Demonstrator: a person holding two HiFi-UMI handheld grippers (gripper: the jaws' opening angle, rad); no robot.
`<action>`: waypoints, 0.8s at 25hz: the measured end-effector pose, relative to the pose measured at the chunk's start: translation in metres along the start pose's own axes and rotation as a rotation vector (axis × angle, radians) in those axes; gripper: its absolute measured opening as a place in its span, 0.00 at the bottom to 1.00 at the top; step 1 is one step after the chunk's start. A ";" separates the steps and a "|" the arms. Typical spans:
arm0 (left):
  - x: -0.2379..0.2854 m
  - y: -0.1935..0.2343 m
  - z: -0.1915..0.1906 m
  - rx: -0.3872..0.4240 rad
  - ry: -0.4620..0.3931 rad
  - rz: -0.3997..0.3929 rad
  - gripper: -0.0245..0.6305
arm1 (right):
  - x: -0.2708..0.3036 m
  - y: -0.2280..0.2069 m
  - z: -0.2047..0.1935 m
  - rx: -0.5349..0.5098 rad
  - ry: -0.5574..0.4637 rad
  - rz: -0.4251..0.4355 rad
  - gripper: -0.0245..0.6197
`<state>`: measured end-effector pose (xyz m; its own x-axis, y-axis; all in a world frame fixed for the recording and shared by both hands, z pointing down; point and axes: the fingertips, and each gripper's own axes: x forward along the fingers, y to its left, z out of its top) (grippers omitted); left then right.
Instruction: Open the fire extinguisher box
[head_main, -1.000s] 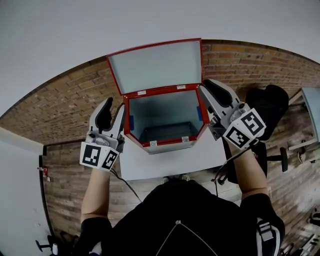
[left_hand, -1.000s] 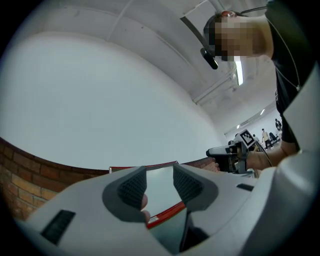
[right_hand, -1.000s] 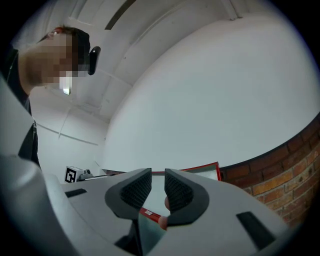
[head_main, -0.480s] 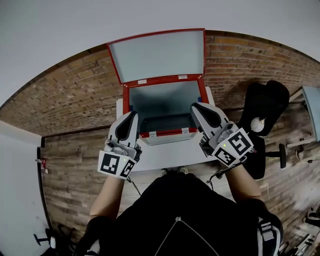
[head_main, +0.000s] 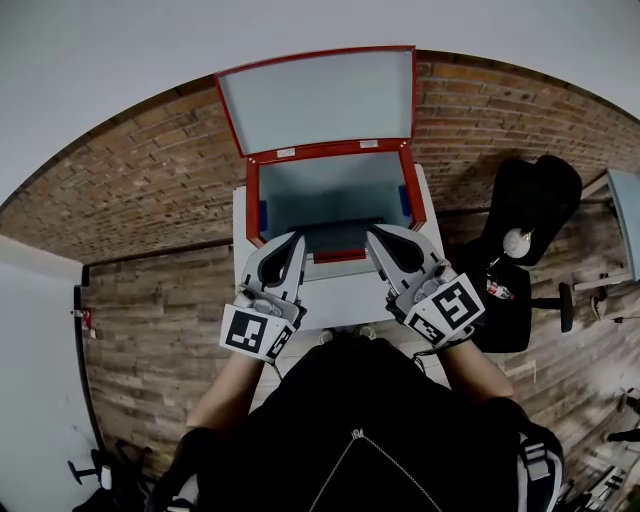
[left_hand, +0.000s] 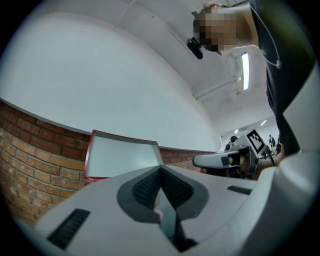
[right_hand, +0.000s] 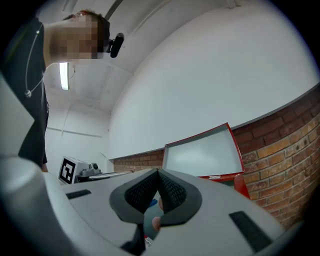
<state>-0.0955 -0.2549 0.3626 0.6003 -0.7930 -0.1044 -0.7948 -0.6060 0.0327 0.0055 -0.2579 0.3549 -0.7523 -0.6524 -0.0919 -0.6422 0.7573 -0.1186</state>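
The left gripper (head_main: 285, 250) sits over the table (head_main: 335, 300) at about 7 o'clock from the fire extinguisher box (head_main: 252, 205), close to its near edge. Its jaws have just been closing and now meet tip to tip, with nothing between them. The box stands in the middle of the table, at 12 o'clock from the person and against the brick wall (head_main: 130, 200). Its red-framed lid (head_main: 315, 100) is swung up at the box's 12 o'clock and appears to lean on the wall, so the pale inside lies open. I see no extinguisher in the part that shows. The right gripper (head_main: 388, 245) mirrors the left at about 5 o'clock from the box. Its jaws have also just been closing, and they are pressed together and empty.

With the lid up and neither gripper holding anything, the opening step looks finished. What remains is probably only to draw both grippers towards 6 o'clock, clear of the rim, without jolting the box so that the lid drops.
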 end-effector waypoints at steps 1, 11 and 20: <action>0.000 -0.003 -0.003 0.006 0.008 -0.005 0.11 | 0.000 0.002 -0.002 -0.007 0.004 0.000 0.07; 0.002 -0.027 -0.024 0.022 0.059 -0.050 0.11 | 0.001 0.010 -0.028 -0.012 0.093 -0.010 0.07; 0.001 -0.029 -0.033 0.016 0.071 -0.059 0.11 | 0.001 0.008 -0.041 -0.058 0.127 -0.027 0.07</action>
<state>-0.0687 -0.2398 0.3940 0.6505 -0.7587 -0.0347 -0.7588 -0.6512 0.0123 -0.0063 -0.2506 0.3945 -0.7447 -0.6664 0.0373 -0.6673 0.7423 -0.0613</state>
